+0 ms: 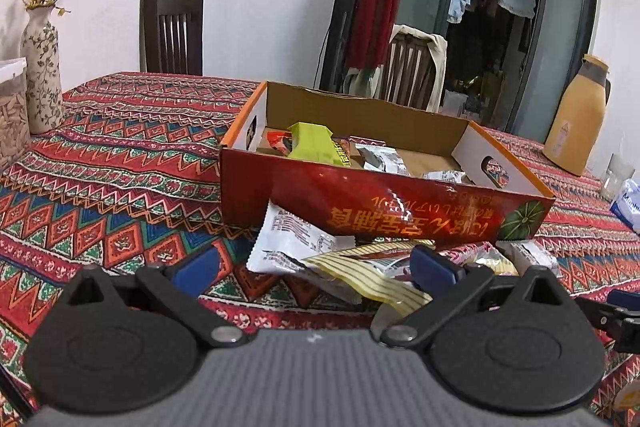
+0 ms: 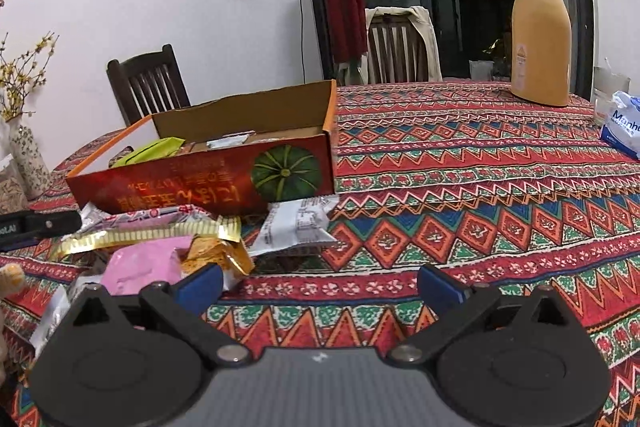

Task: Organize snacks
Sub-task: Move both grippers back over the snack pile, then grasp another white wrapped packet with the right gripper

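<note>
A red cardboard box (image 1: 360,203) (image 2: 180,187) with a pumpkin picture stands on the patterned tablecloth and holds several snack packets, among them a green one (image 1: 316,143) (image 2: 152,149). Loose packets lie in front of it: a white one (image 1: 292,241) (image 2: 296,225), a yellow striped one (image 1: 368,275), a pink one (image 2: 140,269) and an orange-gold one (image 2: 218,255). My left gripper (image 1: 314,269) stands open just short of the white and yellow packets. My right gripper (image 2: 320,285) is open over bare cloth, the pile to its left.
A flowered vase (image 1: 40,75) with yellow blossoms stands far left. A yellow thermos jug (image 1: 576,119) (image 2: 540,39) and a tissue pack (image 2: 624,125) sit at the right. Two wooden chairs (image 1: 172,33) (image 2: 396,47) stand behind the table.
</note>
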`<action>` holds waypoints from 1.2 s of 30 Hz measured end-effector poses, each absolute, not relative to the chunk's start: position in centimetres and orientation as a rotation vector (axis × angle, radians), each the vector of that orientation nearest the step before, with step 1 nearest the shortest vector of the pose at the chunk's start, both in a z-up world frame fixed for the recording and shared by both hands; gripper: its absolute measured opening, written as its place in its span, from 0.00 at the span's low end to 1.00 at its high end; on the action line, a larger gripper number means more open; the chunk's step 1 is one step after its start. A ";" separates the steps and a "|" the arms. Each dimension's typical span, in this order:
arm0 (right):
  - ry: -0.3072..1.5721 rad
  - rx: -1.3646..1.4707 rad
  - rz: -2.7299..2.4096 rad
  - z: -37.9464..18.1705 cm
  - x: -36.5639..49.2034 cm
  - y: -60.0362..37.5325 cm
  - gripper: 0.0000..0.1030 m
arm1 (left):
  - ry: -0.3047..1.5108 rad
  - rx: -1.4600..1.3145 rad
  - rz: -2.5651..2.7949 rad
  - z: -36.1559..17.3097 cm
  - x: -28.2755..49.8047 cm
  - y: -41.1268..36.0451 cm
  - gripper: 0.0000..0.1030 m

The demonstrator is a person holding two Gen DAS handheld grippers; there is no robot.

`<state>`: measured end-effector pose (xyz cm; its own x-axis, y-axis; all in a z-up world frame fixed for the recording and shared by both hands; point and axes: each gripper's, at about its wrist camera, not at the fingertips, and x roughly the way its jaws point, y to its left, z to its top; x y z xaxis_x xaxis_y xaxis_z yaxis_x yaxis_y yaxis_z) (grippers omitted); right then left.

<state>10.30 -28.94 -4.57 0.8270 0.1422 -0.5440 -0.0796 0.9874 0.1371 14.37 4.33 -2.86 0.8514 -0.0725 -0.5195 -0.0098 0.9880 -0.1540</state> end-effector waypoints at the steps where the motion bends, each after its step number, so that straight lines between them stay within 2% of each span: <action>1: 0.590 0.104 0.119 -4.6 10.4 -28.9 1.00 | 0.550 -0.157 -0.032 -2.8 14.4 4.4 1.00; 18: 0.648 0.052 0.123 -3.5 16.8 -28.0 0.98 | 0.546 -0.218 -0.018 -2.9 14.4 5.2 1.00; 24: 0.721 0.033 0.148 -5.3 19.7 -26.4 0.73 | 0.554 -0.226 -0.021 -3.0 14.5 5.2 1.00; 30: 0.707 -0.034 0.127 -5.7 19.3 -25.4 0.65 | 0.563 -0.241 -0.031 -3.2 14.7 5.4 1.00; 31: 0.700 -0.036 0.130 -5.7 19.2 -25.4 0.57 | 0.564 -0.243 -0.032 -3.2 14.8 5.5 1.00; 32: 0.694 -0.037 0.136 -5.6 19.0 -25.3 0.43 | 0.564 -0.245 -0.033 -3.2 14.8 5.6 1.00; 36: 0.647 -0.054 0.135 -5.0 17.8 -25.3 0.39 | 0.566 -0.248 -0.032 -3.3 14.9 5.6 1.00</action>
<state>17.76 -25.26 -5.03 0.7896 0.1089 -0.6039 -0.1424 0.9898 -0.0077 14.88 5.65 -3.30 0.8446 -0.0978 -0.5264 -0.0382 0.9696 -0.2415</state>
